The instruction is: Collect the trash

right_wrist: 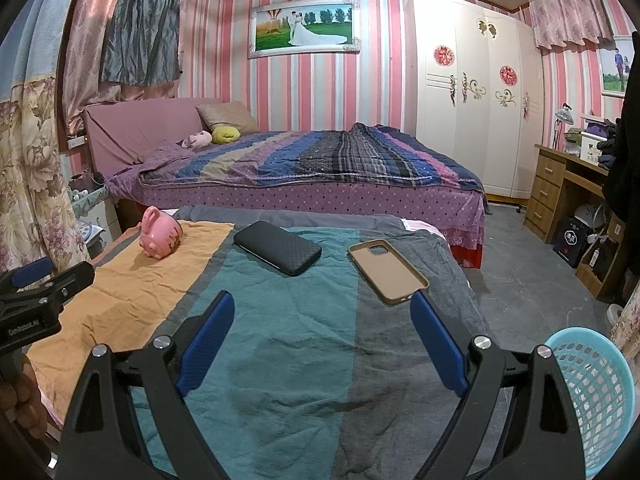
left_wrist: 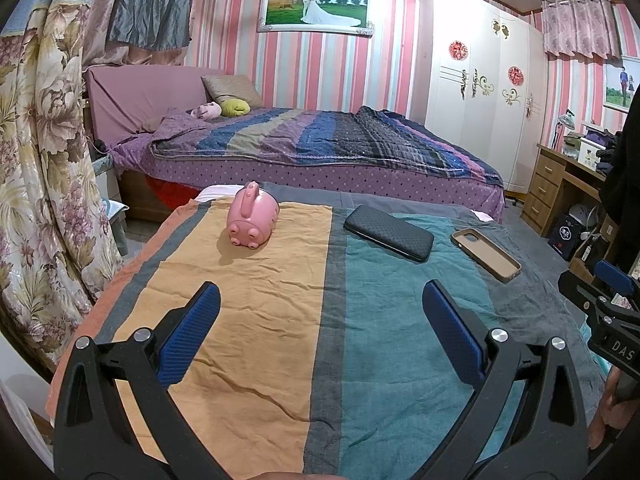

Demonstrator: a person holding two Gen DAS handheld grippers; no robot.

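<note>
On the cloth-covered desk lie a pink pig toy at 10 o'clock, a black case at 12 and a tan phone case at 1. The blue basket sits at 4, its inside unseen. Left tongs and right tongs gape wide, empty.

Both wrist cams: low, facing bed.

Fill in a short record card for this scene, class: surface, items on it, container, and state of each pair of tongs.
Surface: striped cloth over a table
Items: pink piggy bank on the orange stripe; black phone case; tan phone case, inside facing up
Container: light blue mesh basket, beside the table on the right
Left tongs: open, empty
Right tongs: open, empty
Background: bed, white wardrobe
</note>
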